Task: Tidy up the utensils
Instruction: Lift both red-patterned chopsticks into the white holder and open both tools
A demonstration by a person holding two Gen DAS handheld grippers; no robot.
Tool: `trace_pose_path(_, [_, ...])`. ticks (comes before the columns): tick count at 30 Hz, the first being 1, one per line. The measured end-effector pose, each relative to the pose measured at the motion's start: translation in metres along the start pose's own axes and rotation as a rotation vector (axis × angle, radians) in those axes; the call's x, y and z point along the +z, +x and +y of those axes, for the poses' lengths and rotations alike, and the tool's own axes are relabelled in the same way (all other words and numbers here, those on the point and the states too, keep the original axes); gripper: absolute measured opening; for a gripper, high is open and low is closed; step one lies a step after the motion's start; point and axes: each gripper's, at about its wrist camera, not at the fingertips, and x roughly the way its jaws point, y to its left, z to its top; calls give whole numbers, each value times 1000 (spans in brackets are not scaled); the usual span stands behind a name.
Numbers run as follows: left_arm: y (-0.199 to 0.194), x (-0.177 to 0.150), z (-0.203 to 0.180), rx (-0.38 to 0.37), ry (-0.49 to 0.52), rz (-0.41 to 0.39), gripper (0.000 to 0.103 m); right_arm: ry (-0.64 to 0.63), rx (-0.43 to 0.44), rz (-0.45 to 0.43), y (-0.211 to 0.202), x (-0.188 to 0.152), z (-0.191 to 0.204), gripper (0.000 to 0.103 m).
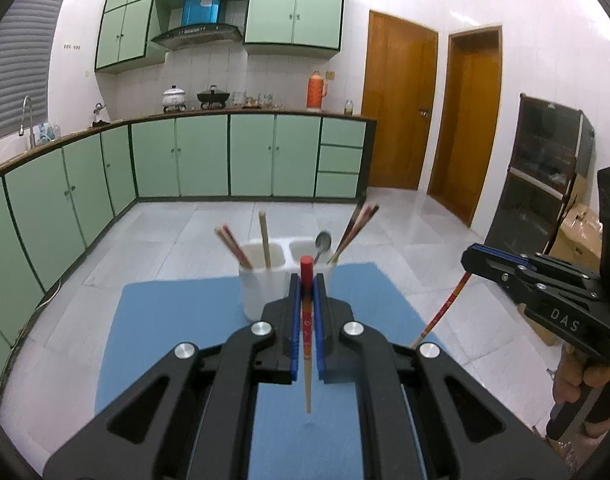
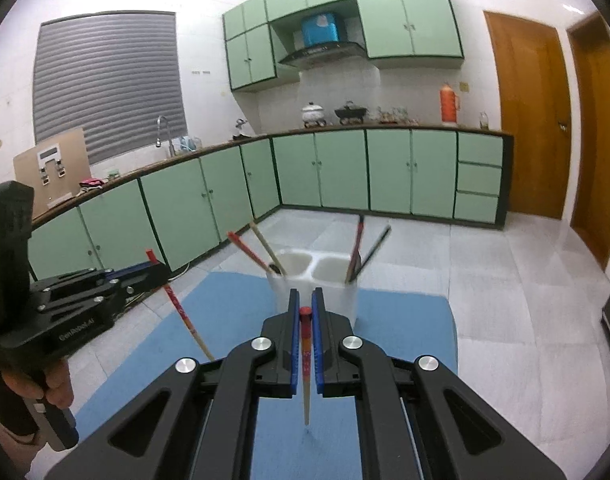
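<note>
Left wrist view: a red-topped chopstick (image 1: 306, 320) is pinched upright in the left gripper (image 1: 306, 280), just in front of the white two-cup holder (image 1: 261, 284). Right gripper (image 2: 306, 312) clamps its own chopstick (image 2: 305, 356), also just short of the holder, above the blue mat (image 2: 405, 320). Light, stiff, slick sticks; I'd judge a grip near the decorated upper part best, since they could swivel.

bright even indoor light, strong fisheye bending, dark corner vignette.
</note>
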Motion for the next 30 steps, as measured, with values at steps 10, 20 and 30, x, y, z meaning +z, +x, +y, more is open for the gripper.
trace_pose_path(10, [0, 69, -5, -18, 7, -179, 5, -70, 13, -143, 6, 85, 7, 6])
trace_pose_path(20, [63, 122, -8, 74, 46, -262, 5, -76, -27, -182, 58, 137, -2, 6])
trace_pose_path(30, [148, 101, 13, 74, 7, -111, 6, -46, -33, -47, 139, 110, -22, 6])
